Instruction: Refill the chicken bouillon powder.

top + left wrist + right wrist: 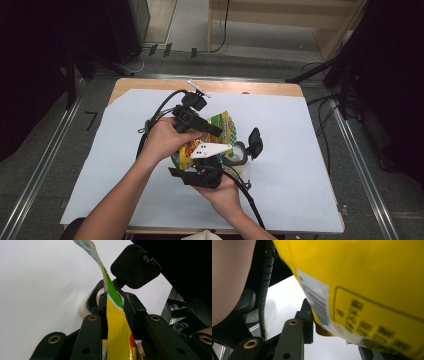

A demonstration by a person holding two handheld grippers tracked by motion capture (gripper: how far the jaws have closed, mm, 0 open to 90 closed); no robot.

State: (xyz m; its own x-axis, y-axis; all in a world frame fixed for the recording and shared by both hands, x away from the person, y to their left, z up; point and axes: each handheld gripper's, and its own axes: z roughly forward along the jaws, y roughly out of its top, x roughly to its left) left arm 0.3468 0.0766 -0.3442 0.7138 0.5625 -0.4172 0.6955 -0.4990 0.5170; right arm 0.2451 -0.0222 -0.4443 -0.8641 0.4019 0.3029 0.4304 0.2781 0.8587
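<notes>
Left gripper: clamped on the yellow snack bag's thin edge.
Right gripper: bag between its jaws; grip unclear.
Snack bag: held between both grippers, above the table.
Black-lidded container: just beyond the left gripper.

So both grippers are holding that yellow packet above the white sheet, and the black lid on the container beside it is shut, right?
Not quite: the black lid stands flipped open above the container, as the left gripper view shows. The left gripper and the right gripper do hold the yellow packet above the white sheet.
</notes>
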